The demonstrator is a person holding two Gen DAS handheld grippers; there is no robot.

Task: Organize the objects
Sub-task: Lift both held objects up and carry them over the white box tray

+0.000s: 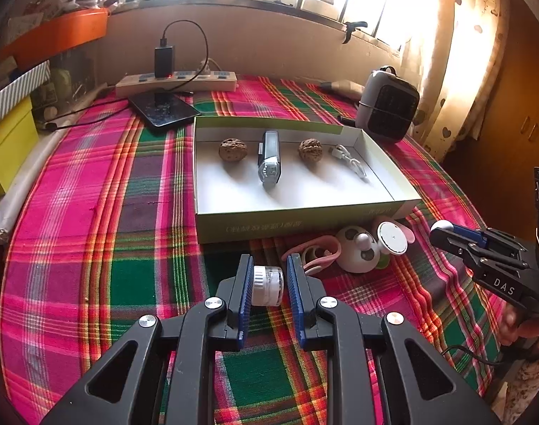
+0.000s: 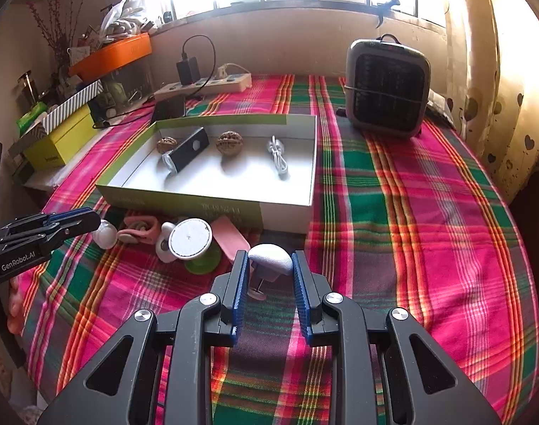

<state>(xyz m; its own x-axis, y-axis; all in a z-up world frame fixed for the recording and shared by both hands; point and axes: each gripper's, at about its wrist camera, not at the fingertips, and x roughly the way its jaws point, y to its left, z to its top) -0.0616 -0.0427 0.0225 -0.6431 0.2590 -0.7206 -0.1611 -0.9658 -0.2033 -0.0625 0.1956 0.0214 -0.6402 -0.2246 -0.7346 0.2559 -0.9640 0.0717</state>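
Plaid tablecloth [image 1: 92, 248] under a bright window, open box [image 1: 340, 219] holding walnuts, left gripper [image 1: 267, 276] clamping a small jar [image 1: 267, 285], right gripper [image 2: 269, 265] closed on a white mushroom-shaped piece [image 2: 271, 256] — both near the box's front edge.

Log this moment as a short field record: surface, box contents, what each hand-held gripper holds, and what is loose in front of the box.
surface: plaid tablecloth
box: open, holds two walnuts, a dark device, a coiled white cable
left hand-held gripper: shut on a small white-capped jar
right hand-held gripper: shut on a white mushroom-shaped object
loose in front of box: pink and white gadgets
behind box: small heater, power strip
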